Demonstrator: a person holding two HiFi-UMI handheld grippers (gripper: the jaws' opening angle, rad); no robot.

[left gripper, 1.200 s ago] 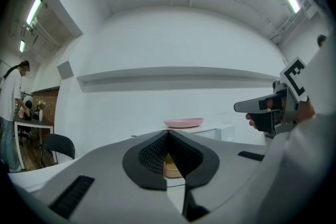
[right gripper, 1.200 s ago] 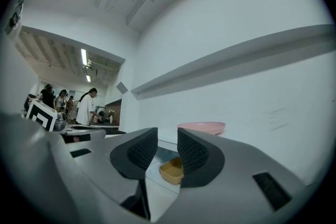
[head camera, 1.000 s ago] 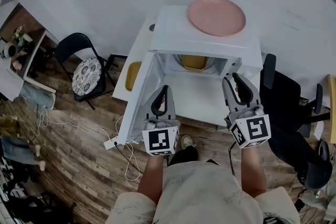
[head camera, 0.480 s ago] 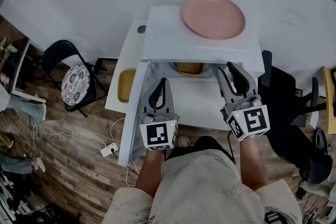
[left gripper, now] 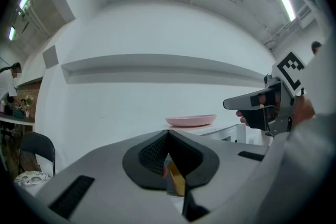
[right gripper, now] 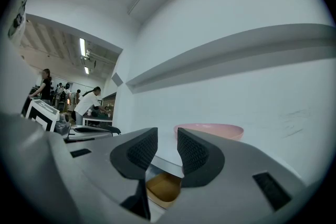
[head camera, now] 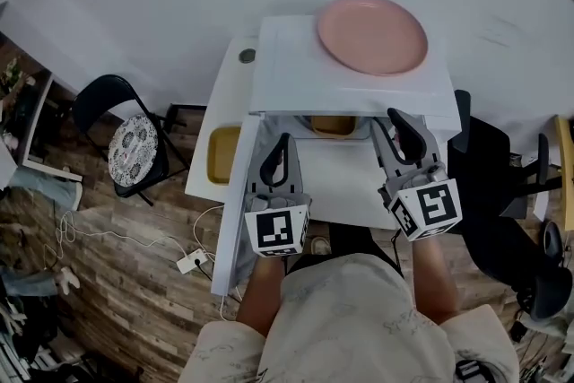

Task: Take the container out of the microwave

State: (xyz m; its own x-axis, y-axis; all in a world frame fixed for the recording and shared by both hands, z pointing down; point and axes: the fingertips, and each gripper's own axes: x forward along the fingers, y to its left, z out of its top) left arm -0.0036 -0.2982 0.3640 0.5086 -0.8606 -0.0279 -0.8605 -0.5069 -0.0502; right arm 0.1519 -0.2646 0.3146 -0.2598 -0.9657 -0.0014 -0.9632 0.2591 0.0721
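1. The container (head camera: pixel 332 125) sits inside the microwave (head camera: pixel 296 76), just under the front edge at frame centre. Only a yellow sliver of it shows from the head view. I judge it has not been touched yet.

2. The door (head camera: pixel 235 220) hangs open toward the lower left, which leaves the opening free for both arms. The pink plate (head camera: pixel 372 33) rests on the microwave roof, clear of the reach path.

3. My right tool (head camera: pixel 404 132) has its tips at the right side of the opening, with the jaws parted by a narrow gap and nothing between them. In its own view the container (right gripper: pixel 163 189) lies low, beyond the gap. I take this as lining up for a grab on the rim.

4. My left tool (head camera: pixel 278 159) sits a little further back, at the left of the opening beside the door. Its pads are pressed together at the tips and hold nothing. A strip of the container (left gripper: pixel 177 181) shows past them. I read it as waiting in reserve and needing to spread before it can help.

5. Against a second ago, far less of the cavity shows and the roof now covers most of the container, so the head camera has come over the top.

6. Both tools have crept toward the opening, the right one more. The jaw states look unchanged, and since half a second ago little has shifted.
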